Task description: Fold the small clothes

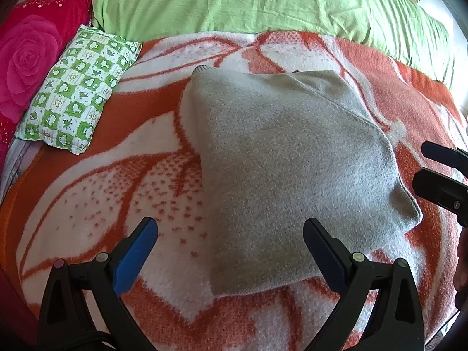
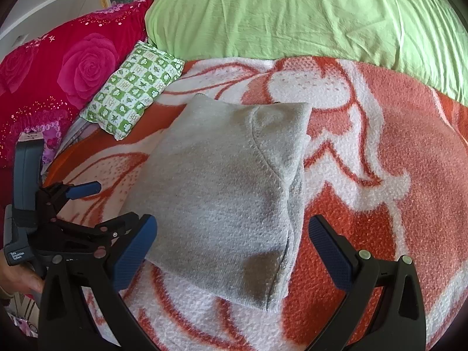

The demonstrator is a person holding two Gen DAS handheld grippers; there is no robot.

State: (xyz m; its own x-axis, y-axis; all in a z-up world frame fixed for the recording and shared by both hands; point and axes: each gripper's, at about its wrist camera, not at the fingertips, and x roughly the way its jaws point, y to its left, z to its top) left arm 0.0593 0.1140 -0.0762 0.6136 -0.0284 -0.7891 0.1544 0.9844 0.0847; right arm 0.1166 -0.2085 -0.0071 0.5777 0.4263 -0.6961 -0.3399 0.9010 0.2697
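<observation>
As it lies folded into a compact block on the orange-and-white blanket [image 1: 87, 193] of the bed, the grey knit garment [image 1: 286, 158] reads as a soft, light item — fleecy or fine-knit, thick enough to hold a fold but with no stiffness of its own. Location: middle of the blanket, near edge just ahead of both claws, far edge toward the green duvet [image 1: 248, 0]; a green-checked small pillow [image 1: 76, 87] and a pink rose-print pillow [image 1: 26, 58] lie well apart to its left. Condition: several layers stacked, a diagonal seam crossing the top, a rolled fold along the right side as seen from the right wrist view. Left claw [image 1: 231, 251]: spread wide, holding nothing, with the garment's near left corner between its fingers. Right claw [image 2: 234, 251]: likewise spread wide and empty, over the near right edge. Handling, as a judgement: little weight, will drape and sag once lifted, and layers may slide apart if only the top one is pinched — take hold at a near corner or along the hemmed edge, catching every layer. Fuzzy blanket pile probably gives some drag; fragility nil.
</observation>
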